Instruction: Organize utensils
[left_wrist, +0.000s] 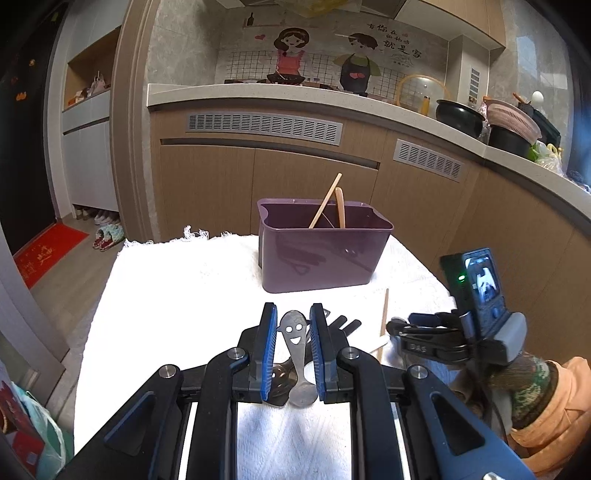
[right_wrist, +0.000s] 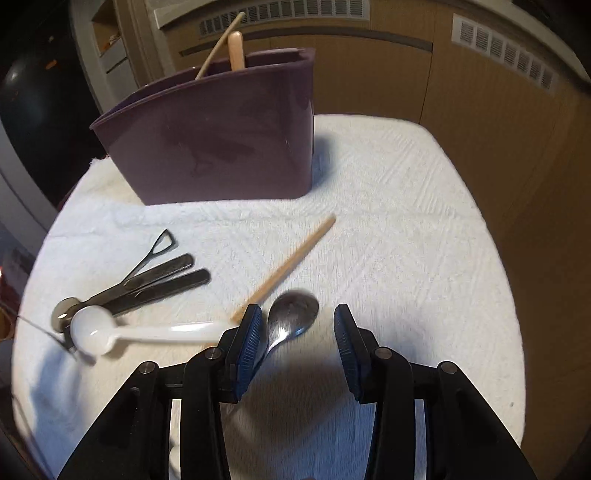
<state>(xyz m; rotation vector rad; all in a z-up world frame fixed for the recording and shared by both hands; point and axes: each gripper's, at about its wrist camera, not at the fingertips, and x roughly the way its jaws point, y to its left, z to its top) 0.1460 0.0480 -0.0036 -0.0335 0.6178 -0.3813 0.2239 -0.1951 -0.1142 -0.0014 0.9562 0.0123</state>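
A purple utensil bin (left_wrist: 321, 254) stands at the far side of the white towel, with a chopstick (left_wrist: 325, 201) and a wooden handle inside; it also shows in the right wrist view (right_wrist: 221, 140). My left gripper (left_wrist: 293, 325) has its blue pads around a steel smiley-face spoon (left_wrist: 293, 332), lifted off the towel. My right gripper (right_wrist: 297, 325) is open above a steel spoon (right_wrist: 291, 317) lying on the towel. Left of it lie a white plastic spoon (right_wrist: 147, 332), a loose chopstick (right_wrist: 284, 269) and dark-handled utensils (right_wrist: 155, 280).
The white towel (right_wrist: 406, 240) covers a small table with edges close on all sides. Kitchen cabinets and a counter (left_wrist: 332, 99) with pots stand behind it. The right hand's gripper body (left_wrist: 461, 332) shows at the right in the left wrist view.
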